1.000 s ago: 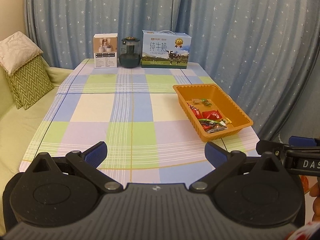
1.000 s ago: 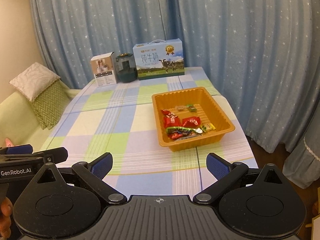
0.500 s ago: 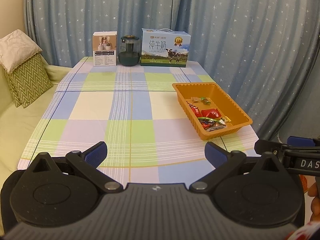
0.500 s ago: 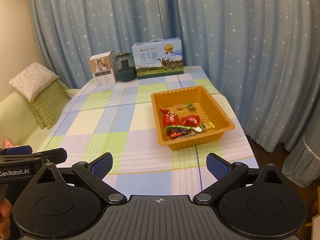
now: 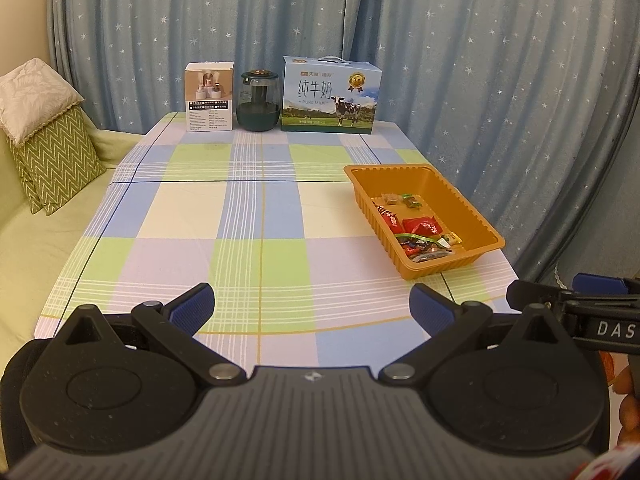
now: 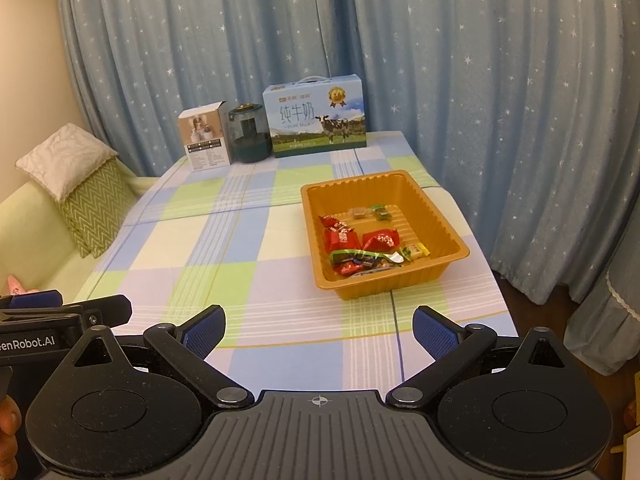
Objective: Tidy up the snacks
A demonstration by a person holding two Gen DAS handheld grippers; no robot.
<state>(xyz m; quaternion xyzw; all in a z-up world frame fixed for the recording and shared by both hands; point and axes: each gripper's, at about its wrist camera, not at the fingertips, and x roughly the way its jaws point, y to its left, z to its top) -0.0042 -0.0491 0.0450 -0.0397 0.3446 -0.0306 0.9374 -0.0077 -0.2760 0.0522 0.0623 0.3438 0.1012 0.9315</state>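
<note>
I am drawing both my left tongs (image 5: pixel 312 307) and right tongs (image 6: pixel 319 327) back from the table, each spread and empty, leaving the snacks (image 6: pixel 362 242) in the orange tray (image 6: pixel 456 236), seemingly all gathered.

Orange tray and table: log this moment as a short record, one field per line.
tray: orange tray on the table's right half, upright
tray contents: wrapped snacks, mostly red, bunched toward the near end
table: checked cloth, no loose snacks visible on it
back row: small white box, dark jar, milk carton, side by side
left gripper: open, holds nothing, at the near edge
right gripper: open, holds nothing, short of the tray
sofa: cushions left of the table
</note>
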